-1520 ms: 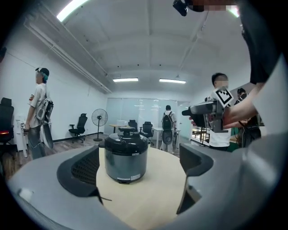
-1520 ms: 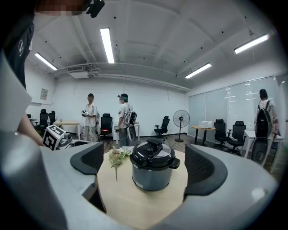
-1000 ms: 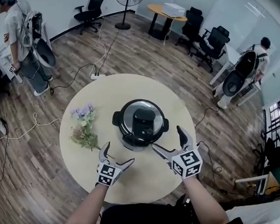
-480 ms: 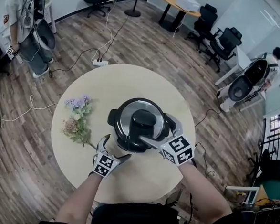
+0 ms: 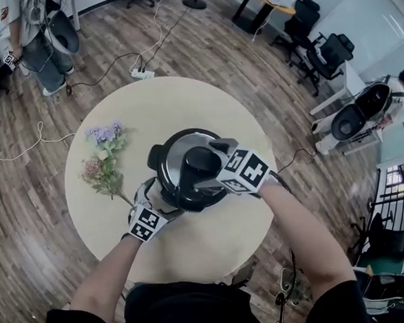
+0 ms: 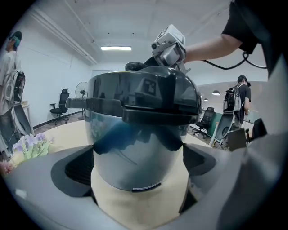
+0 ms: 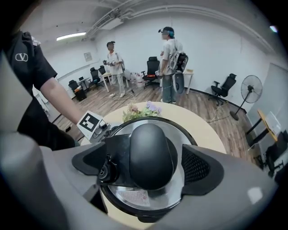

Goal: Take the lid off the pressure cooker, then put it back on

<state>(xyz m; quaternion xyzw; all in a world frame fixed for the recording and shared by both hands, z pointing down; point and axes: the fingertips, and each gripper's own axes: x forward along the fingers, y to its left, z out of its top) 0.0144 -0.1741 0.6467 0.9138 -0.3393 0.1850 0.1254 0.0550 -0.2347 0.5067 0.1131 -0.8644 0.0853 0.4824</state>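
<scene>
Pressure cooker (image 5: 176,183) stands lid-on at mid-frame on the round surface (image 5: 202,250), with flowers (image 5: 102,161) to its left. The right gripper (image 5: 210,165) hangs over the lid (image 7: 135,197), jaws spread either side of its black knob (image 7: 150,155). The left gripper (image 5: 156,199) sits low at the cooker's lower-left side, jaws spread around the steel body (image 6: 135,152).

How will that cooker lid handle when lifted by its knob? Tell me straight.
The lid looks like polished steel with a black rim, so probably stiff and fairly heavy. Its smooth, domed knob could slip in the open right hand-held gripper. The black bracket beside it suggests it may need twisting free.
</scene>
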